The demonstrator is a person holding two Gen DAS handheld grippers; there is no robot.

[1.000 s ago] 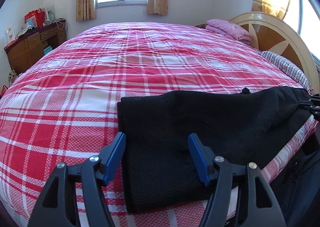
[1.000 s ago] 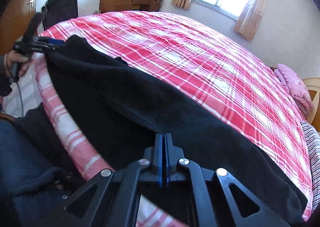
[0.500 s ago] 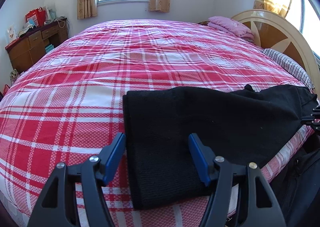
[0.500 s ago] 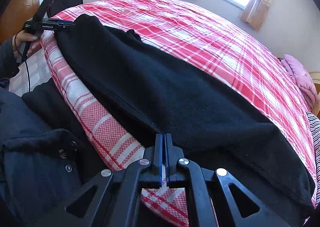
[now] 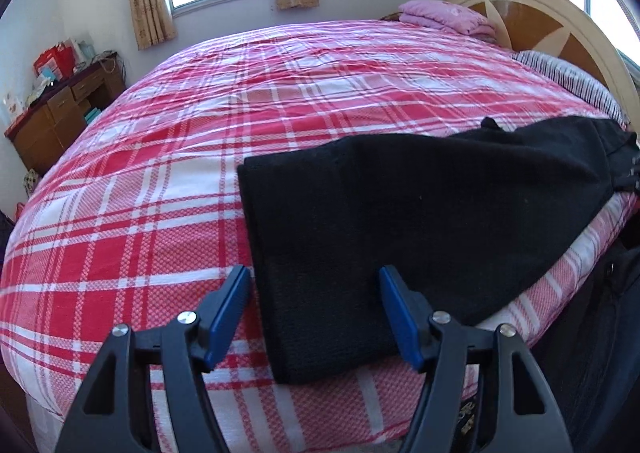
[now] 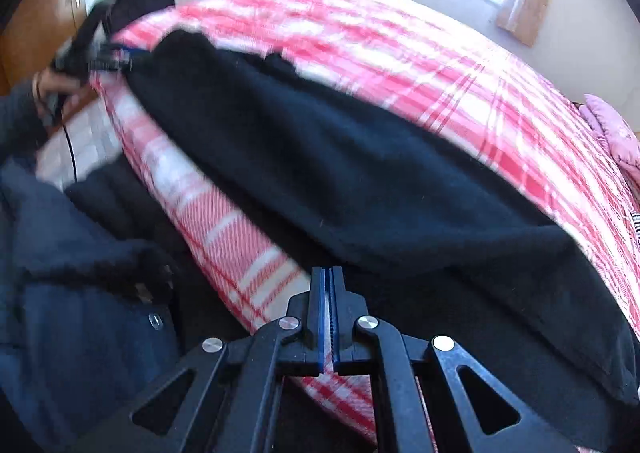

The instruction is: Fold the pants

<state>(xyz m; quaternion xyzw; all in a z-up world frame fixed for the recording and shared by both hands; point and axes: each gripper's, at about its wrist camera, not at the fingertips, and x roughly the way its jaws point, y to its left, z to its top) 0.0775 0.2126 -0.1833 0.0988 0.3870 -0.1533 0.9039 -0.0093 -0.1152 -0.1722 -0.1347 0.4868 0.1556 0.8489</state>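
- The black pants lie along the near edge of the bed, folded lengthwise into a long dark band on the red-and-white plaid cover.
- One squared end of the pants sits toward the middle of that near edge; the rest runs to the right, toward the headboard.
- The left gripper is spread wide, its blue pads on either side of the squared end of the pants. It grips nothing.
- The right gripper has its blue pads pressed together. The pants begin just beyond the tips, and I cannot tell whether any cloth is caught between them.
- In the blurred right wrist view the pants stretch along the bed's edge to the far corner, where the left gripper meets them.
- A pink pillow rests at the head of the bed, and a wooden dresser stands by the wall.
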